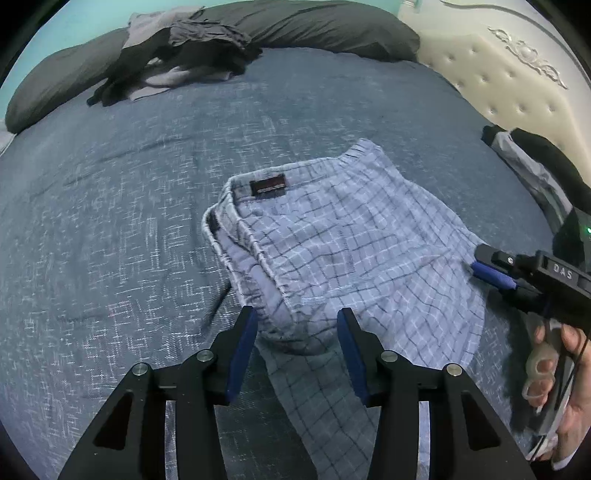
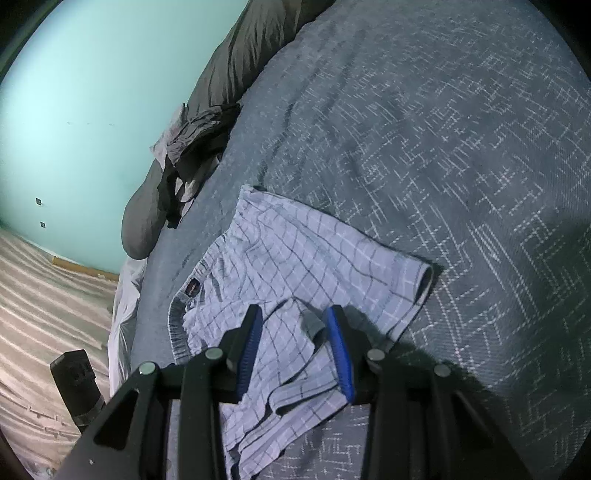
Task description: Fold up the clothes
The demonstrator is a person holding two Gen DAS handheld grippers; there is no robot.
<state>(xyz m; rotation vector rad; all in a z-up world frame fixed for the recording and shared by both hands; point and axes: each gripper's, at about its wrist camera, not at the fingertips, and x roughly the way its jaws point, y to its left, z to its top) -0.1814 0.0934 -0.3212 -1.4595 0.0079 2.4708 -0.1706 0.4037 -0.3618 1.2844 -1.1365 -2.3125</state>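
Observation:
A pair of light blue checked shorts [image 1: 332, 251] with a dark red waistband label lies partly folded on the bed; it also shows in the right wrist view [image 2: 295, 258]. My left gripper [image 1: 297, 325] is open, its blue pads on either side of a raised fold at the near edge of the shorts. My right gripper [image 2: 293, 325] is open just above a leg of the shorts. In the left wrist view the right gripper [image 1: 491, 273] rests at the right edge of the shorts, held by a hand.
The bed has a blue-grey patterned cover [image 1: 129, 206]. A pile of dark and grey clothes [image 1: 177, 62] lies against dark pillows [image 1: 314, 26] at the far side. More dark clothes [image 1: 535, 162] lie by the cream headboard [image 1: 509, 81]. Striped floor [image 2: 44, 295] lies beyond the bed's edge.

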